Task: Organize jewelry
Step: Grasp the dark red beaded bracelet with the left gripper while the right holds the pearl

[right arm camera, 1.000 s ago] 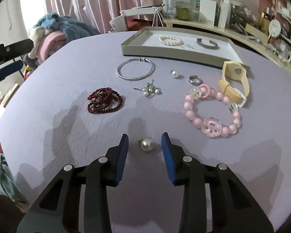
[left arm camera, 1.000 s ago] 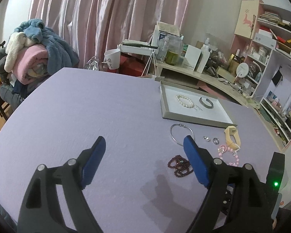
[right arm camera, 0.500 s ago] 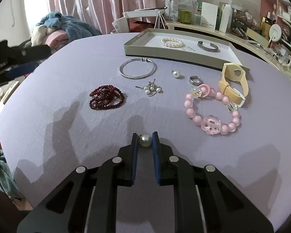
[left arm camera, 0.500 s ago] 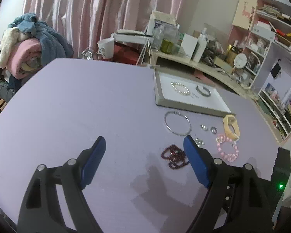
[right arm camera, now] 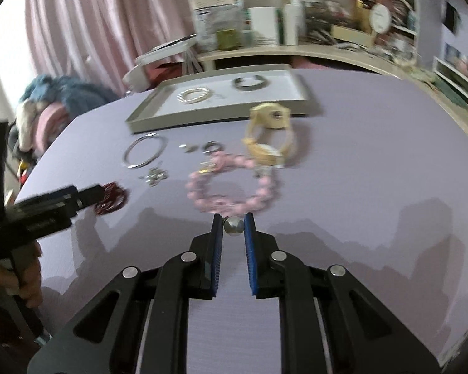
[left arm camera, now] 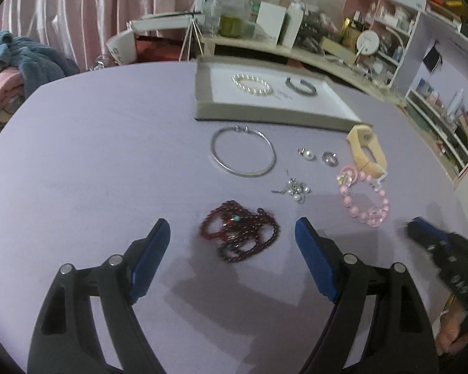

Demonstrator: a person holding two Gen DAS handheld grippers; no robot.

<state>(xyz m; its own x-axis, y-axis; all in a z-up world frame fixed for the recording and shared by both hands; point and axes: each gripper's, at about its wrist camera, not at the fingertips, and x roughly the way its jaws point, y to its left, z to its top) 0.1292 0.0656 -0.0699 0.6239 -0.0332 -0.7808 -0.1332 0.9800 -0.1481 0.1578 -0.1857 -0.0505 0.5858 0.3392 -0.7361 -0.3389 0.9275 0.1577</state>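
Observation:
My right gripper (right arm camera: 233,222) is shut on a pearl earring (right arm camera: 233,226), held above the purple table near the pink bead bracelet (right arm camera: 231,184). My left gripper (left arm camera: 232,237) is open, its blue pads on either side of the dark red bead bracelet (left arm camera: 240,233) that lies on the cloth. Loose on the table are a silver bangle (left arm camera: 243,155), a second pearl earring (left arm camera: 307,154), a silver ring (left arm camera: 329,158), a silver charm cluster (left arm camera: 293,188), a pink bead bracelet (left arm camera: 363,196) and a beige strap (left arm camera: 366,152). The grey tray (left arm camera: 202,93) holds a pearl bracelet (left arm camera: 251,84) and a dark cuff (left arm camera: 301,86).
A cluttered desk (left arm camera: 265,46) and shelves (left arm camera: 436,62) stand behind the table. A pile of clothes (left arm camera: 15,68) lies at the far left, with pink curtains (left arm camera: 78,9) behind. The right gripper's tip (left arm camera: 421,227) shows at the right edge of the left wrist view.
The right gripper closed on the pearl earring and lifted it toward the pink bracelet. The left gripper moved forward and down until the dark red bracelet lies between its open pads.

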